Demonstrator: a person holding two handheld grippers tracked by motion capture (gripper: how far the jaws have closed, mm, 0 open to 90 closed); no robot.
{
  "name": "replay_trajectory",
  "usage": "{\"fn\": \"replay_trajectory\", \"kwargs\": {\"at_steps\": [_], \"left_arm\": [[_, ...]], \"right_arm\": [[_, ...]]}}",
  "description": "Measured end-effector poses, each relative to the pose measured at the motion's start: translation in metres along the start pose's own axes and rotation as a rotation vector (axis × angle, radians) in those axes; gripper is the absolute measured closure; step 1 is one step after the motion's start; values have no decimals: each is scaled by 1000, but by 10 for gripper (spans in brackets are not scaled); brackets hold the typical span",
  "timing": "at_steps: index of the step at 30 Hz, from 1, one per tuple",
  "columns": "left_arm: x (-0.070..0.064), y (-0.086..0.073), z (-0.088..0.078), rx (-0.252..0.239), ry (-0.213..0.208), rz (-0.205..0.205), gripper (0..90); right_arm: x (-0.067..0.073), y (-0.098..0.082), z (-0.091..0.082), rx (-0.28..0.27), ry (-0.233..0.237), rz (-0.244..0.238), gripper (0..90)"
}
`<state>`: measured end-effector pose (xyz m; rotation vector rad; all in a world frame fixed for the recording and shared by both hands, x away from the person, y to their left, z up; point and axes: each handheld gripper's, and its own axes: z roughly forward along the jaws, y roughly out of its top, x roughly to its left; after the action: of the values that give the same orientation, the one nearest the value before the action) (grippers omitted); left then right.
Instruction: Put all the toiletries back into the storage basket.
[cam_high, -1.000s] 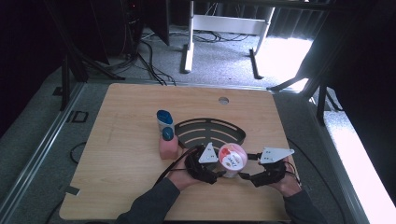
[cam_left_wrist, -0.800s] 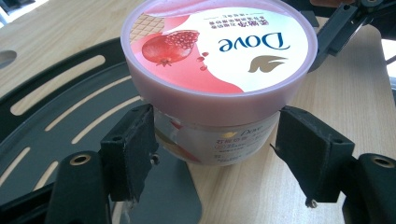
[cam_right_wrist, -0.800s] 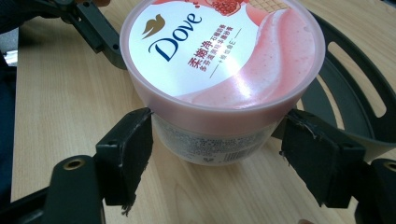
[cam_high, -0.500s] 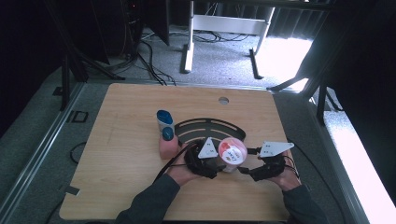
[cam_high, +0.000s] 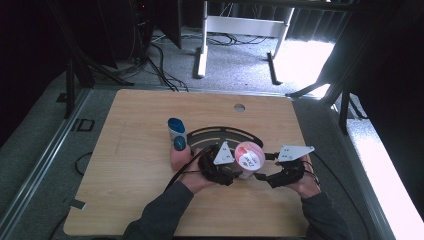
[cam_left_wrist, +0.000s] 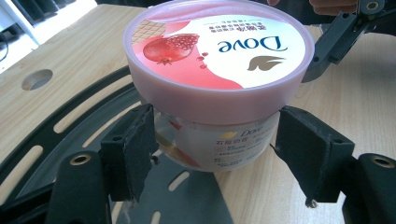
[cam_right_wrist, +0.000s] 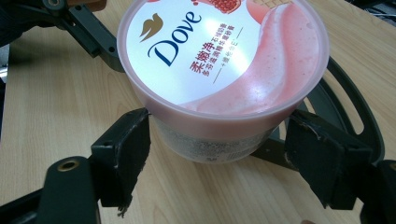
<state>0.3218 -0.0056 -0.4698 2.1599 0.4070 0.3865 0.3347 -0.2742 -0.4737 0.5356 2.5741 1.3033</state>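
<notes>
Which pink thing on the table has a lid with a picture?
The round pink-lidded Dove jar between the grippers; the plain pink bottle beside the blue-capped bottle has none.

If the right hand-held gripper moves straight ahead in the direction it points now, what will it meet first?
Most likely the jar. It stands right in front of the right hand-held gripper, between its open jaws, which have just been opening. The pads seem apart from the jar's wall.
</notes>
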Motion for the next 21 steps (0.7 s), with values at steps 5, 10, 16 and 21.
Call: {"fn": "replay_trajectory", "kwargs": {"at_steps": [5,10,16,21], "left_arm": [[5,2,1,-5,11,-6,293],[12,7,3,0,20,-2,293],[18,10,3,0,32,1,293],[24,10,6,4,37,-3,293]], "right_arm": [[-6,4,1,-3,-3,-2,227],[-14,8,3,-3,4,1,227],[-22,13,5,3,9,-7,227],[-29,16,8,12,8,-7,227]]}}
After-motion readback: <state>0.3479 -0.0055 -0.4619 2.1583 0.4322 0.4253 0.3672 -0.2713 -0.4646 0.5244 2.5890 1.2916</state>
